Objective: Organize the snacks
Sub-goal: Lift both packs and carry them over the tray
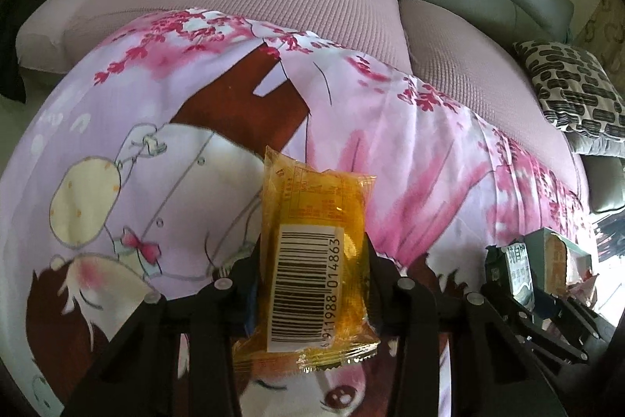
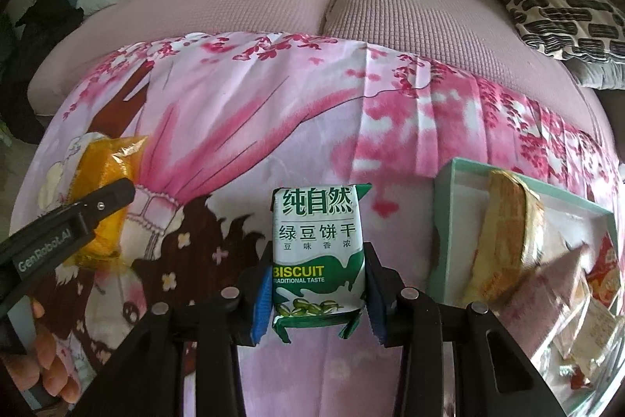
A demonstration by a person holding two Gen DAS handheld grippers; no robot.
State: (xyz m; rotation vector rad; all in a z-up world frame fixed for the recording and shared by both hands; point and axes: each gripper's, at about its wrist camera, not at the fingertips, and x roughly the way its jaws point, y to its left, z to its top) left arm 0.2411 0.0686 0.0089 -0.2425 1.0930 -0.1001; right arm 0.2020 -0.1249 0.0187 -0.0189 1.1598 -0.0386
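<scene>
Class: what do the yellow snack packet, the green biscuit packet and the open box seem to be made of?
Yellow snack packet: glossy see-through plastic film, crimped ends. Green biscuit packet: printed, opaque film, probably plastic, slight sheen. Open box: likely matte cardboard, with stiff straight walls.

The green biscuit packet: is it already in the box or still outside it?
Outside: the right gripper's fingers hold the green biscuit packet beside the teal box.
</scene>
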